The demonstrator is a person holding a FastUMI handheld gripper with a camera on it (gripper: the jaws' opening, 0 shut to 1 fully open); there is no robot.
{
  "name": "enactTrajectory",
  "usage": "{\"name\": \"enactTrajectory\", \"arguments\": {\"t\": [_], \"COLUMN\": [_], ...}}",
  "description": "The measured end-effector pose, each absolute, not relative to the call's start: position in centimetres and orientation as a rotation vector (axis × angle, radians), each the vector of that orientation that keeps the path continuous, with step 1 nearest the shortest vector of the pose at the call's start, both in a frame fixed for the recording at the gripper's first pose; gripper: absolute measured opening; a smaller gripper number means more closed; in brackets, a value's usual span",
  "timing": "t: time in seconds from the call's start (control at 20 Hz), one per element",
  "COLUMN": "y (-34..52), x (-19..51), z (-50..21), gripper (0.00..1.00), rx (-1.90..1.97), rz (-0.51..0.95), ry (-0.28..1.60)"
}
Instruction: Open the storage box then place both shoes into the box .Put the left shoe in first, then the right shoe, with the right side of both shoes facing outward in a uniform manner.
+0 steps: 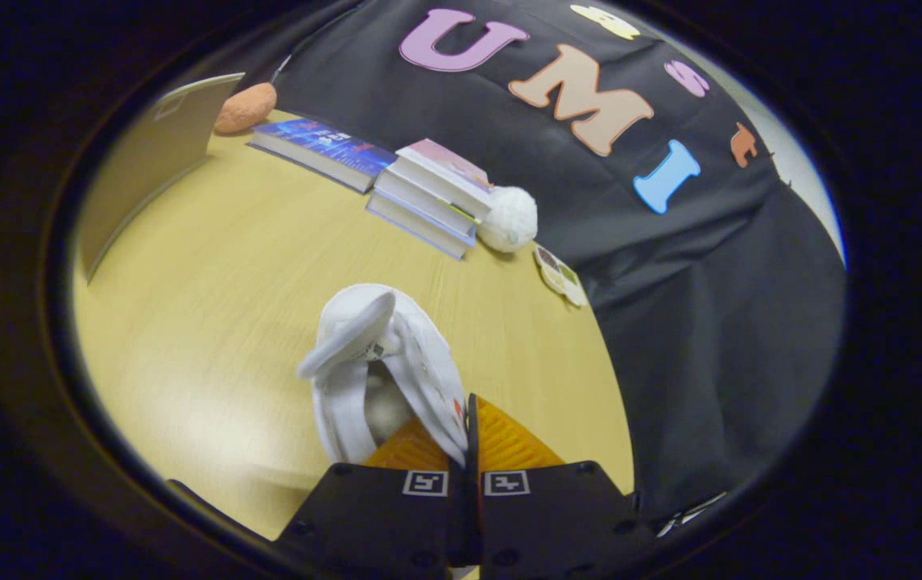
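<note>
A white shoe [384, 366] hangs in my gripper [465, 427], tilted over the wooden table [219, 306]. Both fingers are pressed together on the shoe's side wall near its opening, with the tongue flopping out to the left. The shoe's inside faces me and its toe points away toward the books. At the table's far left stands a grey flat panel [150, 161], possibly part of the storage box; I cannot tell for sure.
A blue book [320, 149] and a stack of books [432, 197] lie along the back of the table. An orange rough ball [245, 107] sits beyond the panel, a white fluffy ball [507, 219] beside the stack, and a small card [560, 275] at the table's edge.
</note>
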State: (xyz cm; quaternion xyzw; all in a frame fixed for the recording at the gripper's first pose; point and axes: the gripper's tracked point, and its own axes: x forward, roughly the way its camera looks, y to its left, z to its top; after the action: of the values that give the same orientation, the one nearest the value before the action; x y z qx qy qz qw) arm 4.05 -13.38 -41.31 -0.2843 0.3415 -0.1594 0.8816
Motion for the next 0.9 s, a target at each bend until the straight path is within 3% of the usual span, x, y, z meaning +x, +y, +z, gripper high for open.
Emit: {"name": "enactTrajectory", "arguments": {"t": [0.55, 0.9], "y": [-1.7, 14.7], "x": [7.1, 12.3], "z": [-21.7, -12.8], "gripper": [0.02, 0.02], "rx": [-0.571, -0.433], "rz": [-0.446, -0.323], "ry": [0.399, 0.194]}}
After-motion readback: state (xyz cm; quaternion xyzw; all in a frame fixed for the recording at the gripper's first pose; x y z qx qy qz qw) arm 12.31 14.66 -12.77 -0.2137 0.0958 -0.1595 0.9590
